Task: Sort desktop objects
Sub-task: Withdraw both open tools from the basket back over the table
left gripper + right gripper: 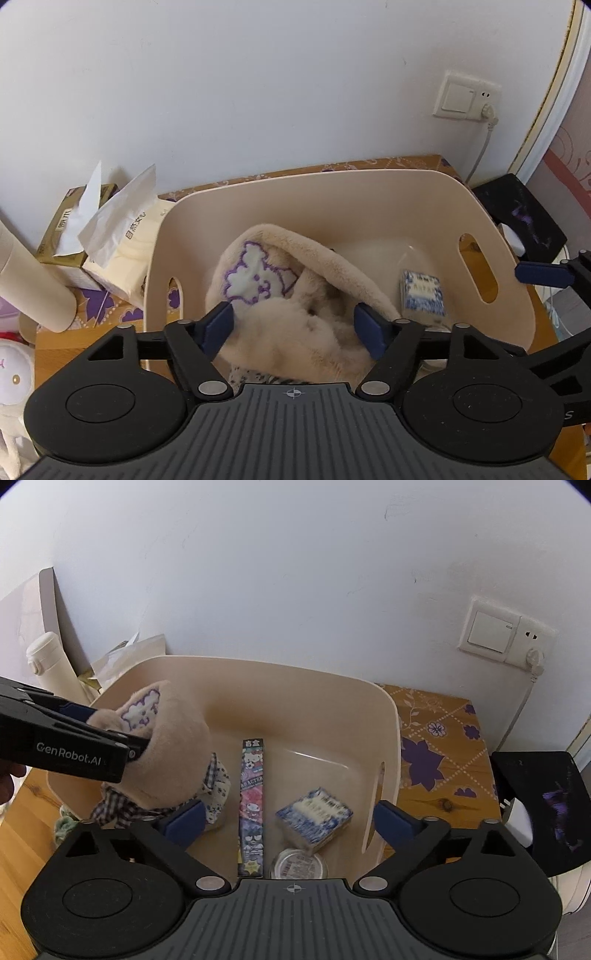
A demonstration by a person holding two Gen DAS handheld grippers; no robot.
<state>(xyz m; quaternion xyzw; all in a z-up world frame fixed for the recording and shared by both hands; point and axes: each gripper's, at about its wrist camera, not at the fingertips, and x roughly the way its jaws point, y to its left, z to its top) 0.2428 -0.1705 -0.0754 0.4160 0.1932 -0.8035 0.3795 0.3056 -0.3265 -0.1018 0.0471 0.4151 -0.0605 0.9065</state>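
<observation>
A beige plastic basket stands on the desk by the wall; it also shows in the right wrist view. A beige plush item with a purple outlined figure lies in its left half, also seen from the right. My left gripper is open, its fingers on either side of the plush. A blue-and-white box, a long cartoon-print box and a round clear-lidded tin lie on the basket floor. My right gripper is open and empty above them.
Two tissue packs and a beige cylinder stand left of the basket. A wall switch and socket with a plugged cable is at the right. A black object sits right of the basket on the patterned desk.
</observation>
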